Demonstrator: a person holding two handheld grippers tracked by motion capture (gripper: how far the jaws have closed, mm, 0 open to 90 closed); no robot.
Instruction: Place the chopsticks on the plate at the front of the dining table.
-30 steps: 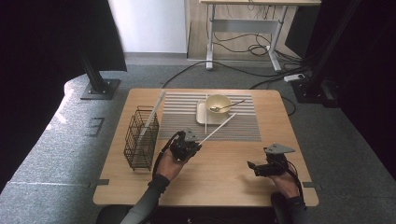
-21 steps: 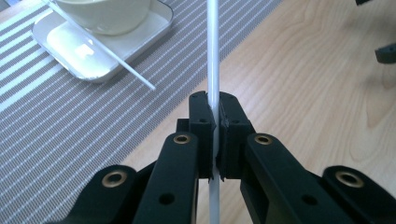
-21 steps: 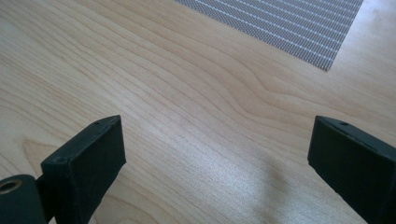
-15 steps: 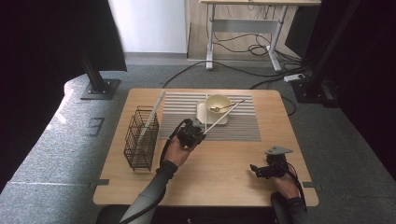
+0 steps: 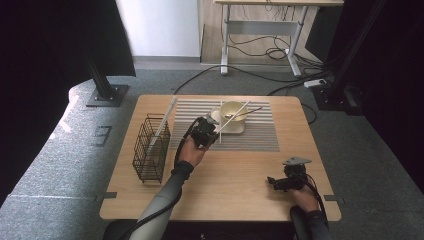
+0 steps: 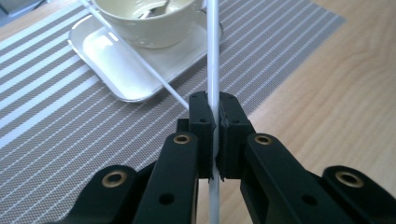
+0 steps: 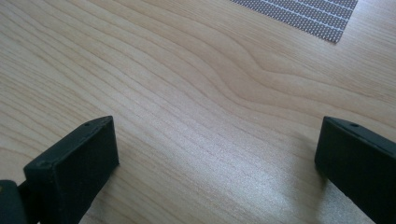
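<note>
My left gripper [image 5: 209, 129] is over the striped placemat [image 5: 260, 137], shut on a white chopstick [image 5: 240, 109] that slants up across the cream bowl [image 5: 231, 107]. In the left gripper view the jaws [image 6: 212, 100] pinch that chopstick [image 6: 212, 56] upright between them. A second chopstick [image 6: 140, 65] lies slanted over the white tray [image 6: 116, 70] under the bowl [image 6: 144, 23], which holds a spoon. My right gripper [image 5: 275, 181] rests low near the table's front right, open; its jaws [image 7: 215, 149] stand wide apart over bare wood.
A black wire basket [image 5: 151, 147] stands at the table's left with a white stick [image 5: 166, 117] leaning on it. The placemat's corner [image 7: 303, 11] lies beyond the right gripper. Cables and a desk frame are on the floor behind the table.
My left hand has carried the chopstick away from the front, toward the bowl and tray. The right gripper has sunk slightly toward the tabletop.
</note>
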